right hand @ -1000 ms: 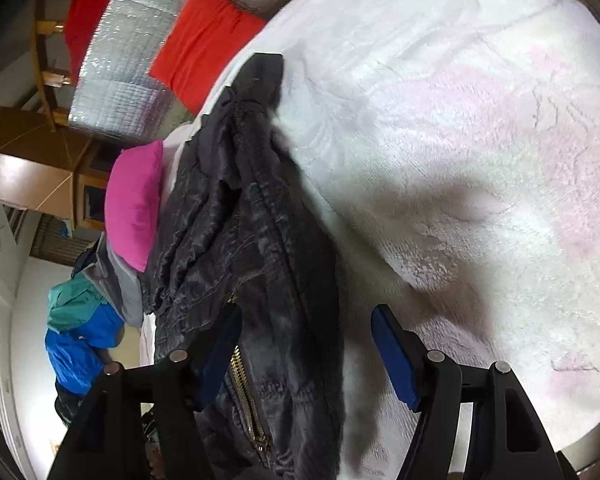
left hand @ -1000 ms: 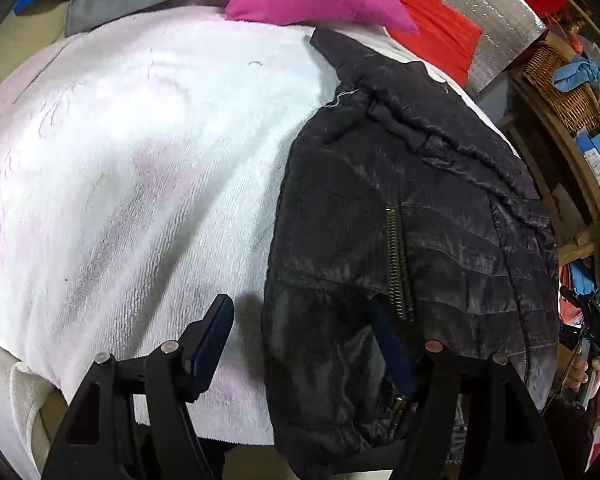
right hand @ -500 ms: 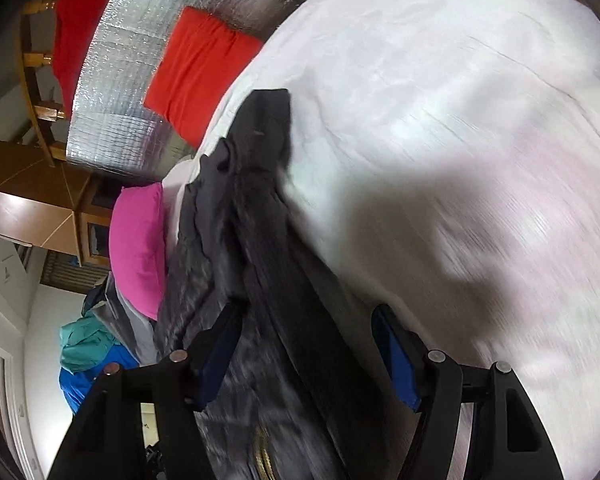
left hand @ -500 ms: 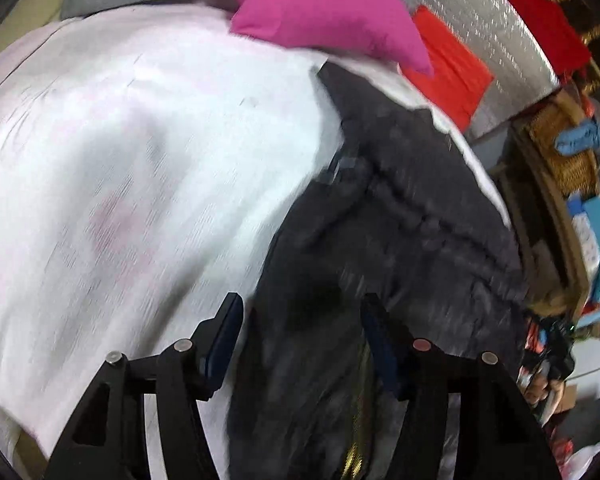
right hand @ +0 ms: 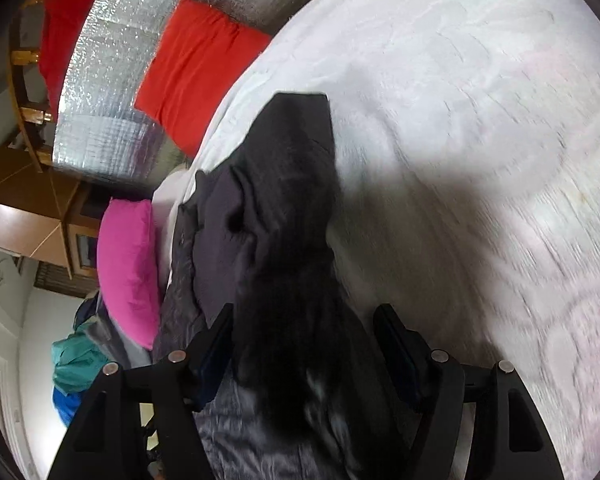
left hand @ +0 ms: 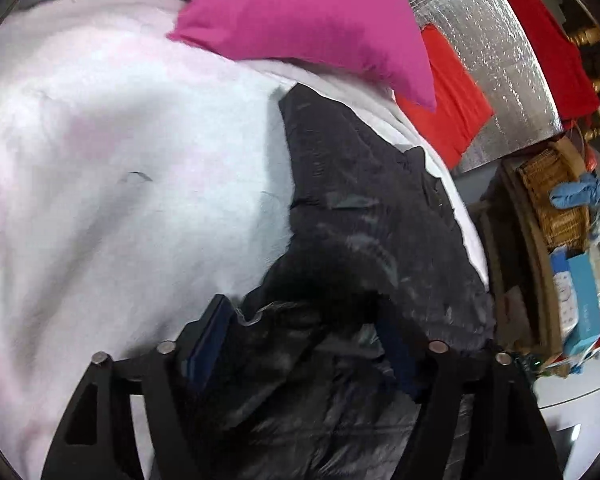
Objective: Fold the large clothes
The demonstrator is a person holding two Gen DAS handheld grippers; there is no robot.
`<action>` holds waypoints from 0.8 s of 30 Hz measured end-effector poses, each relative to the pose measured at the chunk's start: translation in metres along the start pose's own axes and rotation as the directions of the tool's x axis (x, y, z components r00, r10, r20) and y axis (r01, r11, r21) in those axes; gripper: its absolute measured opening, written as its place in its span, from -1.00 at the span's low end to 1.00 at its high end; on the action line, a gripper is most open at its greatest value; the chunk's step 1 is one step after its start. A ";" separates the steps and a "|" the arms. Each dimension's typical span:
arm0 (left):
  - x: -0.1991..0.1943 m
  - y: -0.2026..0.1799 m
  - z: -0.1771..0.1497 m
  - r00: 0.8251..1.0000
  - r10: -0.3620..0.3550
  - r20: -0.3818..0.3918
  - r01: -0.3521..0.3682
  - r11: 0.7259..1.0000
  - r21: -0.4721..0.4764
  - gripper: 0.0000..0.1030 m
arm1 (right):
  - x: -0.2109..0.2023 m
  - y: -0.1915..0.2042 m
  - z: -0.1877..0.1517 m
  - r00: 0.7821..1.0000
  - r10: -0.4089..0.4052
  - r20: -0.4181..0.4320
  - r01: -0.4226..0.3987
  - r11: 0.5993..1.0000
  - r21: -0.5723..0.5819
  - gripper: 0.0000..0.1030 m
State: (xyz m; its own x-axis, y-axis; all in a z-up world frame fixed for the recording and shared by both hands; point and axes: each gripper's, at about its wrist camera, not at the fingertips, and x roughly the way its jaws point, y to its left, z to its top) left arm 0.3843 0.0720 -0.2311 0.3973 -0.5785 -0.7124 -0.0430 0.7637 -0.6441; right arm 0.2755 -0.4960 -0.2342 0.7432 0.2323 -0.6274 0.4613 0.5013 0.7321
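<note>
Left wrist view: the left gripper and right gripper both gape wide around the black jacket, gripping nothing, beside the white blanket.

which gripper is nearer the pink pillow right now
Left, as far as these views show. The left gripper faces the pink pillow straight ahead across the black jacket; the right gripper has it off to its left side.
</note>
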 end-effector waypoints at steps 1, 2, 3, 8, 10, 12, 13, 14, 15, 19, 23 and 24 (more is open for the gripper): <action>0.004 -0.004 0.001 1.000 0.004 0.000 -0.004 1.000 0.006 0.46 | 0.001 0.002 0.000 1.000 0.002 0.005 -0.002 1.000 -0.001 0.27; 0.006 -0.006 0.002 1.000 0.011 0.007 -0.011 1.000 0.018 0.46 | 0.002 0.004 0.000 1.000 -0.002 0.003 0.002 1.000 -0.012 -0.06; 0.008 -0.009 0.001 1.000 0.019 0.015 -0.020 0.999 0.034 0.46 | 0.003 0.009 -0.001 1.000 -0.026 0.011 0.027 0.999 -0.037 -0.16; 0.013 -0.021 -0.001 0.993 0.105 0.049 -0.110 0.988 0.112 0.32 | -0.017 0.033 -0.014 0.999 -0.005 0.036 0.009 0.995 -0.101 -0.46; 0.010 -0.016 0.000 0.994 0.101 0.049 -0.105 0.990 0.091 0.32 | -0.032 0.043 -0.026 0.999 0.021 0.037 -0.016 0.989 -0.145 -0.46; 0.010 -0.012 0.001 0.995 0.089 0.041 -0.092 0.993 0.074 0.32 | -0.032 0.042 -0.035 1.000 -0.024 0.013 0.026 0.986 -0.163 -0.46; 0.009 -0.011 0.001 0.996 0.084 0.038 -0.086 0.994 0.069 0.32 | -0.027 0.036 -0.037 0.998 -0.055 -0.018 0.052 0.988 -0.145 -0.46; 0.008 -0.011 0.000 0.996 0.084 0.039 -0.087 0.994 0.071 0.32 | -0.021 0.027 -0.037 0.995 -0.077 -0.056 0.070 0.991 -0.116 -0.46; 0.008 -0.012 0.000 0.995 0.087 0.039 -0.089 0.993 0.077 0.32 | -0.017 0.020 -0.036 0.993 -0.085 -0.077 0.078 0.993 -0.092 -0.46; 0.009 -0.013 0.001 0.995 0.089 0.037 -0.092 0.992 0.087 0.33 | -0.018 0.012 -0.029 0.994 -0.051 -0.095 0.048 0.998 -0.032 -0.01; 0.008 -0.010 0.002 0.996 0.082 0.032 -0.084 0.993 0.081 0.35 | -0.026 0.017 -0.021 0.999 -0.009 -0.033 0.008 1.000 -0.008 0.61; 0.008 -0.011 0.001 0.996 0.084 0.032 -0.087 0.993 0.085 0.36 | -0.024 0.018 -0.018 1.000 -0.006 -0.012 0.006 1.000 -0.012 0.61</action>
State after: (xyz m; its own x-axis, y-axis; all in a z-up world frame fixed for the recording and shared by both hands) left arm 0.3888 0.0592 -0.2300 0.4217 -0.5025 -0.7548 0.0006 0.8325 -0.5540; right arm 0.2572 -0.4771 -0.2103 0.7346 0.2394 -0.6348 0.4594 0.5130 0.7251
